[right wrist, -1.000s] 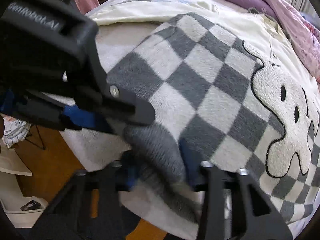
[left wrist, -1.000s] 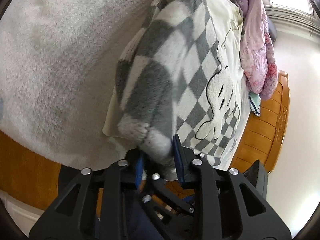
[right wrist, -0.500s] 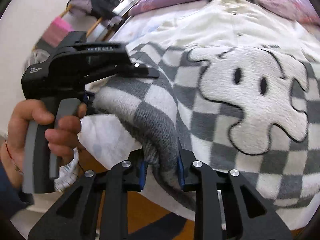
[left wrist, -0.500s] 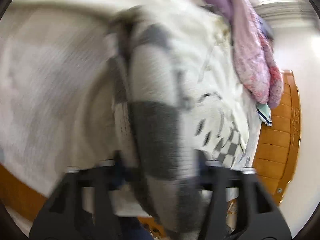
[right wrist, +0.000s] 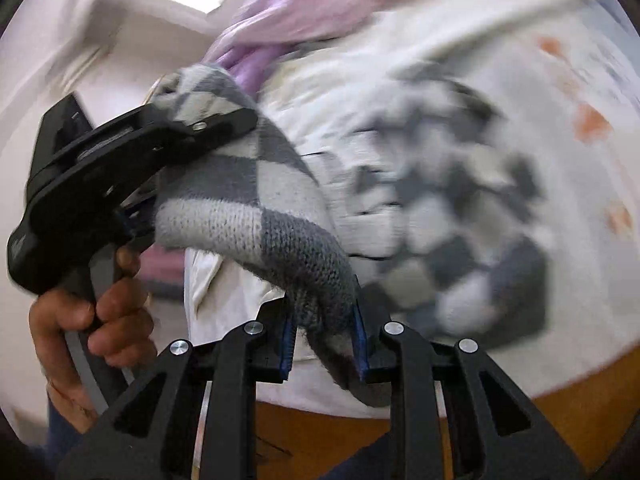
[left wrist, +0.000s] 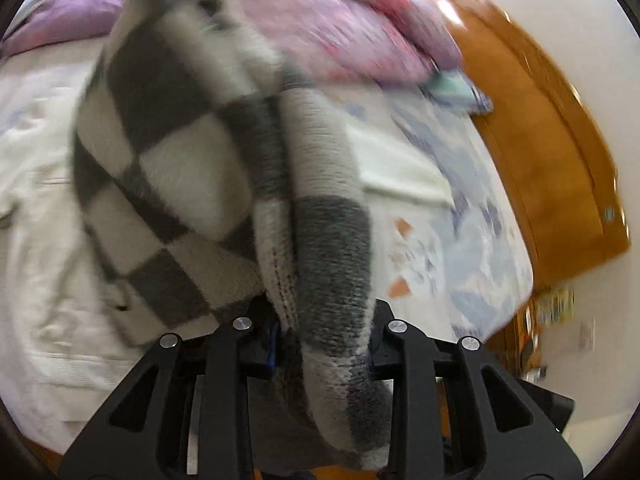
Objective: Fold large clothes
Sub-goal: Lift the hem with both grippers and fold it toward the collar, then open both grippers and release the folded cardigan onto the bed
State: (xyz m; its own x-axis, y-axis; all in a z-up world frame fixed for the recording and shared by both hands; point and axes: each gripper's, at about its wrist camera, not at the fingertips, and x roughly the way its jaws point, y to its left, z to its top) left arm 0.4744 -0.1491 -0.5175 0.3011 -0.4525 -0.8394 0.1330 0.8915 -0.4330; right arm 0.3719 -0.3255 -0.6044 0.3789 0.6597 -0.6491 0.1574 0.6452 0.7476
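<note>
A grey-and-white checkered knit sweater (left wrist: 192,152) is lifted off the bed, blurred by motion. My left gripper (left wrist: 320,344) is shut on a bunched edge of it, and the fabric hangs over the jaws. In the right wrist view my right gripper (right wrist: 324,344) is shut on another edge of the sweater (right wrist: 288,240). The left gripper (right wrist: 200,128) shows there at upper left, held in a hand, with sweater fabric stretched between the two grippers. The rest of the sweater (right wrist: 460,220) hangs blurred over the bed.
A cream garment (left wrist: 36,240) lies on the bed under the sweater. A purple-pink quilt (left wrist: 340,20) is piled at the far side. An orange wooden bed frame (left wrist: 552,152) runs along the right, and a patterned sheet (left wrist: 472,216) covers the mattress.
Both grippers have lifted and swung the sweater up off the bed, keeping their hold. The views have turned toward the quilt and bed frame, and the ghost motif is no longer visible.
</note>
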